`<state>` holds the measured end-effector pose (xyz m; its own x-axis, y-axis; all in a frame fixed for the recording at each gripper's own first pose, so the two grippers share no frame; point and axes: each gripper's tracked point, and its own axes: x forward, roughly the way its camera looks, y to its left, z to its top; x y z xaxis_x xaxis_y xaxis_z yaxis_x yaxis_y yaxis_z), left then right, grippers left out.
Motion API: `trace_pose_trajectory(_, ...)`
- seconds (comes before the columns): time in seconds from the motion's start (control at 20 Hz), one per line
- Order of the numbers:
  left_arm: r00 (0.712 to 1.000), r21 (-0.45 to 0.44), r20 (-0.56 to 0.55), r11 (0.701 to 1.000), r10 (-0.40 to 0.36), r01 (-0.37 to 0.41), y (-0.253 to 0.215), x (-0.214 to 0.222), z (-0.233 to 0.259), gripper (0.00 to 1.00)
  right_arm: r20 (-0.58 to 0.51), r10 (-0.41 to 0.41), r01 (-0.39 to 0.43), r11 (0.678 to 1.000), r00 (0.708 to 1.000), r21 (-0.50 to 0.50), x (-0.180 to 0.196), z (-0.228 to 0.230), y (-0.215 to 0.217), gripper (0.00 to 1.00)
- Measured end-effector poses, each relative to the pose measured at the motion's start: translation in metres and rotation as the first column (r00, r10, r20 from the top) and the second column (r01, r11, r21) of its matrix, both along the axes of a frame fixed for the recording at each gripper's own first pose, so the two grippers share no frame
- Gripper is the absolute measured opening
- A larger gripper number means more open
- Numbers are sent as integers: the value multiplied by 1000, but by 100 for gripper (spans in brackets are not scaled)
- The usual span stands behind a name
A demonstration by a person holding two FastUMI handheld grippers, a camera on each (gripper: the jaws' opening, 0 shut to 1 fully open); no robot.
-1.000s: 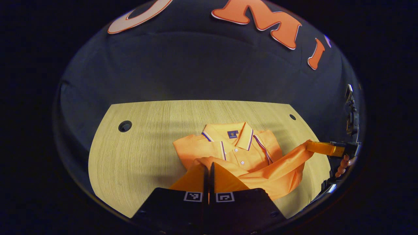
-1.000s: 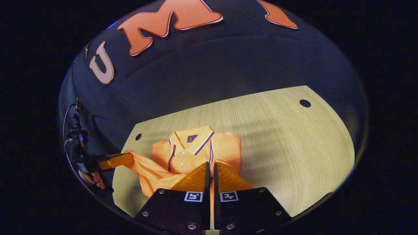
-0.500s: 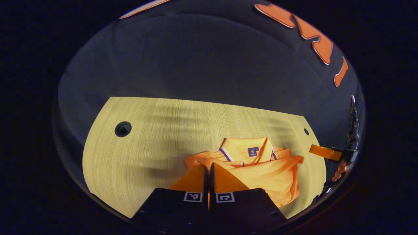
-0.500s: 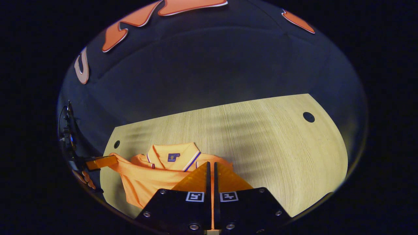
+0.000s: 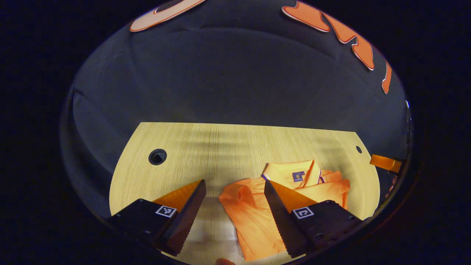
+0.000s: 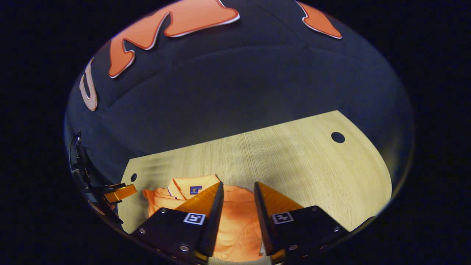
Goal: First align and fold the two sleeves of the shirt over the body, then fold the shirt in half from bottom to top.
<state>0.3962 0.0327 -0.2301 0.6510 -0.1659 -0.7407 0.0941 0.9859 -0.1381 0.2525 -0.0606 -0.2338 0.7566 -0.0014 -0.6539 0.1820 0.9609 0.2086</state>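
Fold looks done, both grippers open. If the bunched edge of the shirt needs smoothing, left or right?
Left, probably. The bunched edge lies between the open left gripper fingers, on the shirt. The open right gripper sits over flatter cloth.

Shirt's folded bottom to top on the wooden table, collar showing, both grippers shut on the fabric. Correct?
Not quite: both grippers are open, not shut on the fabric. The left gripper in the left gripper view and the right gripper in the right gripper view have their fingers spread apart above the shirt. The rest holds: it lies folded on the wooden table, collar showing.
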Motion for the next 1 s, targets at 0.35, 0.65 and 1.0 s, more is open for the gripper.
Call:
trace_pose_trajectory(0.35,981,9,191,999,-32,31,-25,-74,84,99,158,79,-60,991,984,-118,-67,68,16,92)
trace_pose_trajectory(0.65,933,7,356,999,-51,52,-55,-152,174,98,285,180,-119,969,942,-218,-133,124,33,93)
trace_pose_trajectory(1.0,887,4,462,1000,-10,10,-70,-252,225,98,392,223,-141,964,893,-227,-211,160,39,94)
